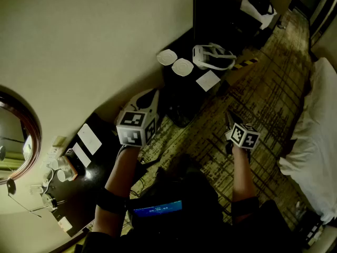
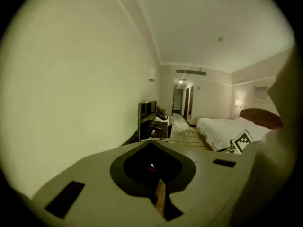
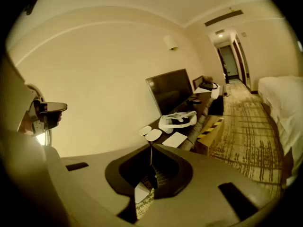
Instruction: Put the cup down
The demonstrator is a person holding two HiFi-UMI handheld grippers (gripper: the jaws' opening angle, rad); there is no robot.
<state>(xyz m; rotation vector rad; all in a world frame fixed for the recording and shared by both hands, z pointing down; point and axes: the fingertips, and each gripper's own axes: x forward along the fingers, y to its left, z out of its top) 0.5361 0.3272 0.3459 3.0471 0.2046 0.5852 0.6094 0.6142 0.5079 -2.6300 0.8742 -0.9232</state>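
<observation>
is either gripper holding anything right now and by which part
Nothing is held: the left gripper and the right gripper both have their jaws shut together with nothing between them.

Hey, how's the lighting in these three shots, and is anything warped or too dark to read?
Head view: dim overall, the dark desk nearly lost in shadow, only the wall fairly lit. Left gripper view: strong fisheye, black corners, the bedside lamp a small glaring spot. Right gripper view: same fisheye, a yellow cast, the television a black slab without detail.
</observation>
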